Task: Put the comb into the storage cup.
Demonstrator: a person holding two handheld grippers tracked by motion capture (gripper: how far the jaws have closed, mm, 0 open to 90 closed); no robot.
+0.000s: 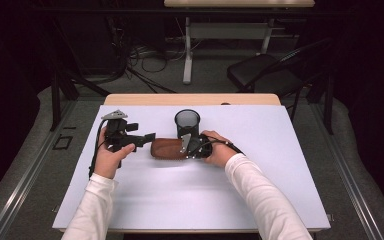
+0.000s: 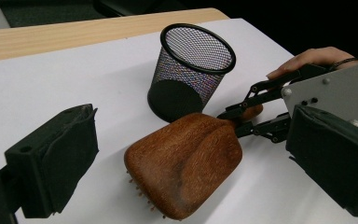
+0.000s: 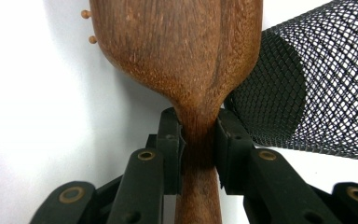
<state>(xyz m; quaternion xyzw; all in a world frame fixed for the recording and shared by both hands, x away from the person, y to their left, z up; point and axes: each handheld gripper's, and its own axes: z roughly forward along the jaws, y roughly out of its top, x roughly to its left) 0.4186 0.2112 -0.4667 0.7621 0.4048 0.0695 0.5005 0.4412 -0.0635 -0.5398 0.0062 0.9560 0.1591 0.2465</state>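
One wooden hairbrush lies bristles-down on the white desk, just beside the mesh cup. The right hand-held gripper is clamped on its narrow handle, probably for a firm lift into the cup. The left hand-held gripper waits near the brush head, jaws spread and empty.

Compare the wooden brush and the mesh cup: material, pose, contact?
The wooden brush is solid brown wood; the mesh cup is black see-through wire. The brush lies flat, bristles down; the cup stands upright, mouth up. The right tool is clamped on the brush's handle; nothing grips the cup. Both sit on the white table.
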